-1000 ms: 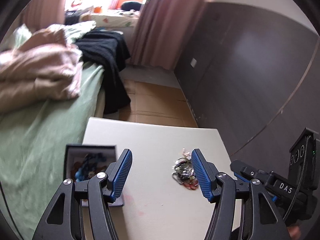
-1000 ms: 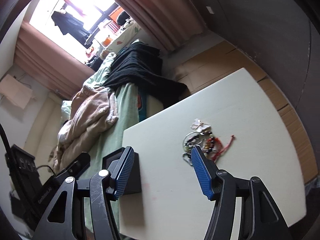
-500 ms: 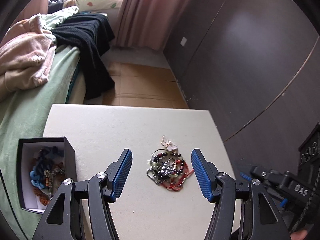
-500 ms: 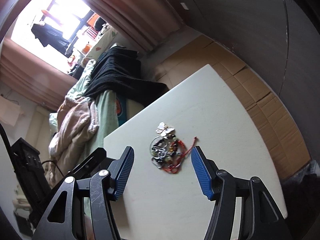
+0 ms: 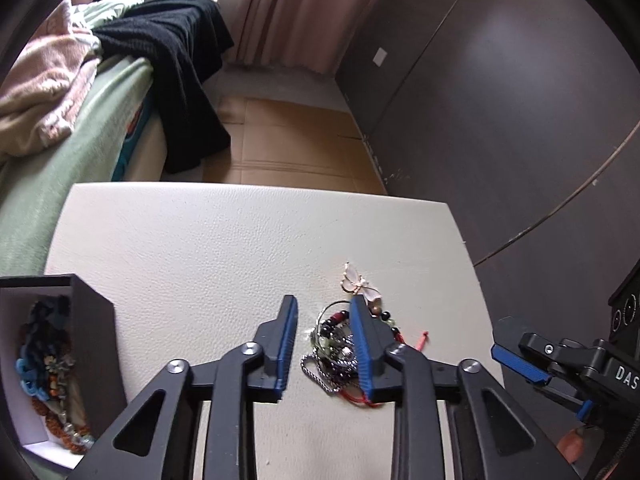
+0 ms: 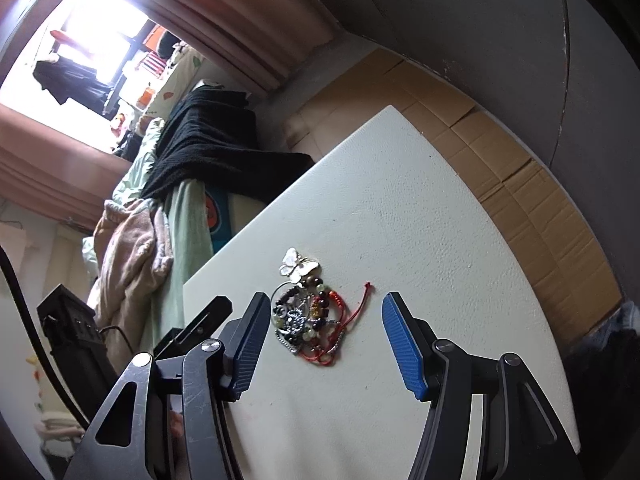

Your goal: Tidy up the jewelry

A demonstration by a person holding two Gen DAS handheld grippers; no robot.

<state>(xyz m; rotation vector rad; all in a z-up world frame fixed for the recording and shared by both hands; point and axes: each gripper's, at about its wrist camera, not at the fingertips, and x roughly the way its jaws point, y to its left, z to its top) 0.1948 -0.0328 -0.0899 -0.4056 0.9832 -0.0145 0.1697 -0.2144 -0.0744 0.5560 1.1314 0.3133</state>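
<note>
The desk [image 5: 208,248] is showing a pale, leather-like grain with a matt finish. Near its right edge, the heap of jewelry [image 5: 340,344] is mixing glossy glass-like beads, shiny metal chain and red cord, and a butterfly brooch [image 6: 298,266] with a pearly sheen in a gilt rim is lying at the heap's far side. At the left edge, the box [image 5: 94,344] is looking like matt dark card with a white lining. The left gripper [image 5: 324,312] is wearing ribbed blue rubbery pads [image 5: 289,340] on matt black plastic with bright metal pins. Flattened brown cardboard [image 5: 288,144] is covering the floor, and a black knitted cloth [image 5: 176,52] is hanging off the bed.
</note>
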